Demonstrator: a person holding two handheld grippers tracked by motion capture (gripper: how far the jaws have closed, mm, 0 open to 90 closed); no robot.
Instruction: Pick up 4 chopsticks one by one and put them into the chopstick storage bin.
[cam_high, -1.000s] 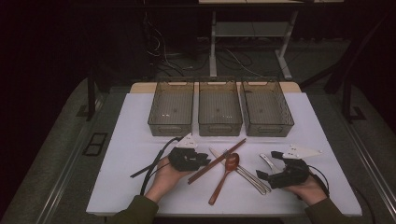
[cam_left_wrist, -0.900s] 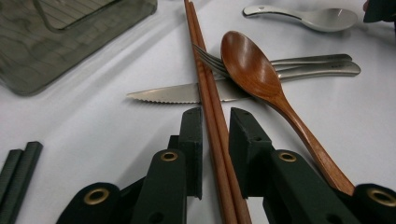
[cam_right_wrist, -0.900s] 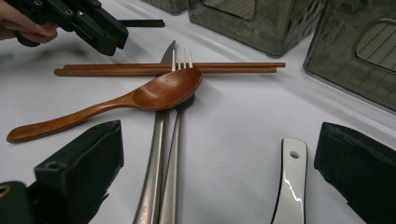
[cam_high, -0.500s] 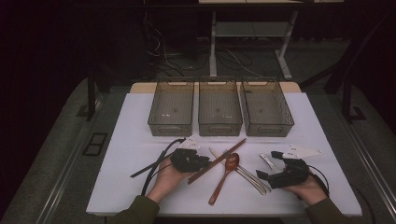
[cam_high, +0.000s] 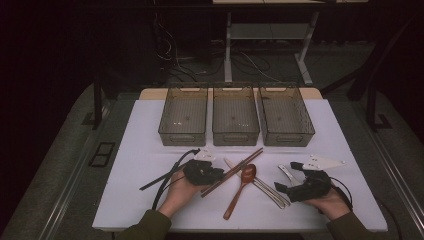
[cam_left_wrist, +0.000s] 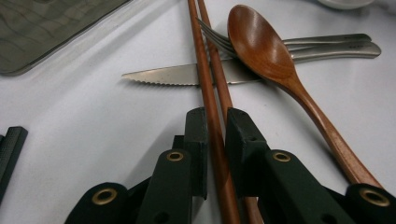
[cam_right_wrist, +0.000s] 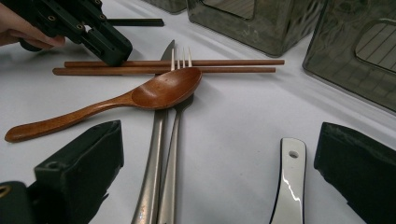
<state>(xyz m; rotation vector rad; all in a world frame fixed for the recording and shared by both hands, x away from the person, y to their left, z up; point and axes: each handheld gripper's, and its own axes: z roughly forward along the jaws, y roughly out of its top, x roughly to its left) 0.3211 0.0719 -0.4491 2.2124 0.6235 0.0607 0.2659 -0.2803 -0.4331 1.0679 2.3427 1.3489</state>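
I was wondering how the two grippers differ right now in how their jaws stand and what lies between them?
The left gripper has its jaws drawn close around the wooden chopsticks, having just been closing; the right gripper has its jaws spread wide. One chopstick runs between the left gripper's jaws, while the fork, the knife and a shiny metal handle lie untouched between the right gripper's. Both sit low over the white table, each in a hand.

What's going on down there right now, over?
Left gripper shut on chopsticks. Right gripper open, empty. Chopsticks lie across knife and fork.
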